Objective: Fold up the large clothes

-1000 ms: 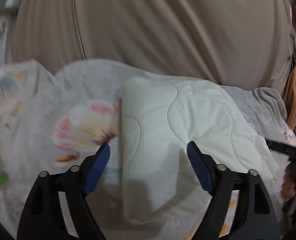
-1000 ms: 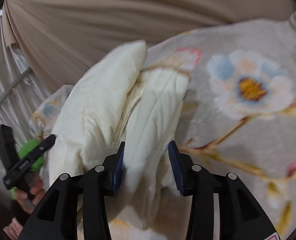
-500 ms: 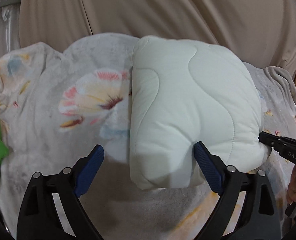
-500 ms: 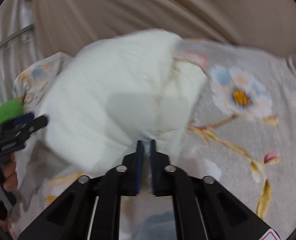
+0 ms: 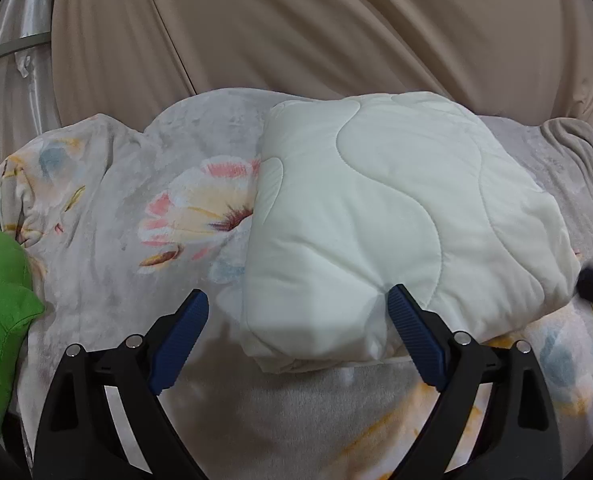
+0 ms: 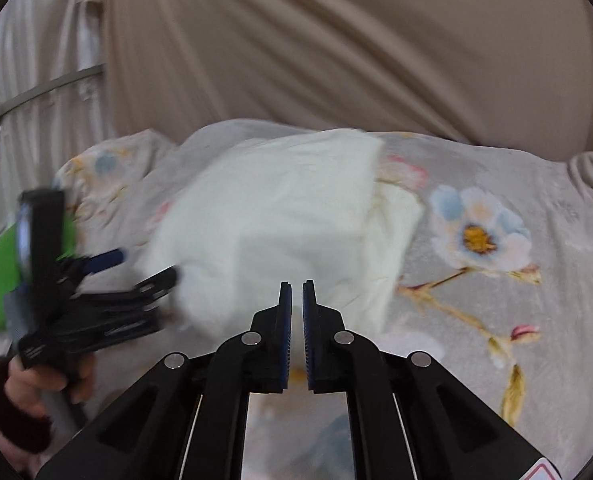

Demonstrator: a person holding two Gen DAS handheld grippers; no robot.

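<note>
**Tongs close in on the half-folded quilt**

Left gripper [image 5: 296, 308] hangs with jaws wide apart, clamping nothing; its right pad touches the near edge of the cream quilted cover [image 5: 396, 216], which lies at twelve to one o'clock on the floral blanket [image 5: 108, 216], long axis running nine to three. My right gripper [image 6: 296, 292] has its jaws drawn together, and I cannot tell whether cloth is pinched between them. I judge the left nearer for the next fold. Only the right view shows the left hand [image 6: 48, 380]; only the left shows the stitching.
</note>
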